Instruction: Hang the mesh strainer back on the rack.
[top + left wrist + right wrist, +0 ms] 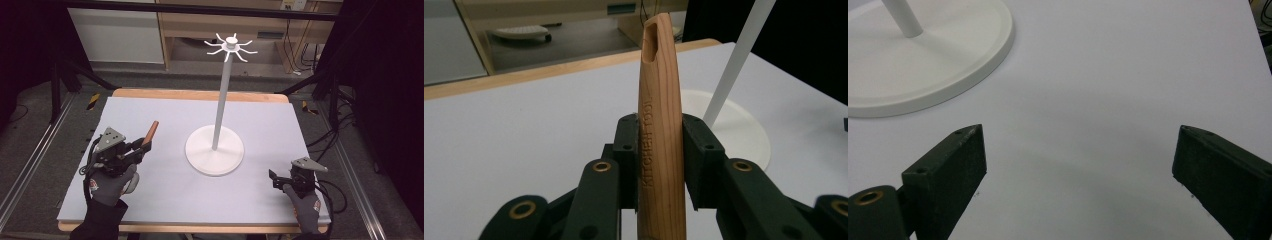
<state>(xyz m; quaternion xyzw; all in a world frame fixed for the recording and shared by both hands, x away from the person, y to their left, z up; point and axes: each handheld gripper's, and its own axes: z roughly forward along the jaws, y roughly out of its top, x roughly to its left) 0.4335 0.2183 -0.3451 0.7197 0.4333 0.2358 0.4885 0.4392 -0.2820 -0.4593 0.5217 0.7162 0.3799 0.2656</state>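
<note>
My left gripper (141, 146) is shut on a wooden handle (150, 133) stamped "KITCHEN TOOL"; the handle (659, 120) rises between the two black jaws, with a slot at its far end. It is held above the left part of the white mat (165, 195). A white stand (222, 95) with a round base (215, 150) and several hooks at its top (231, 47) stands mid-table. My right gripper (276, 179) rests near the mat's right front corner, its jaws wide open over bare mat (1083, 150), with the stand's base (933, 55) at the upper left.
The mat covers a wooden table (200, 94). Metal rails (30, 160) run along both sides of the table, and cables (330, 135) lie on the floor at the right. Wooden furniture (220, 25) stands behind the table.
</note>
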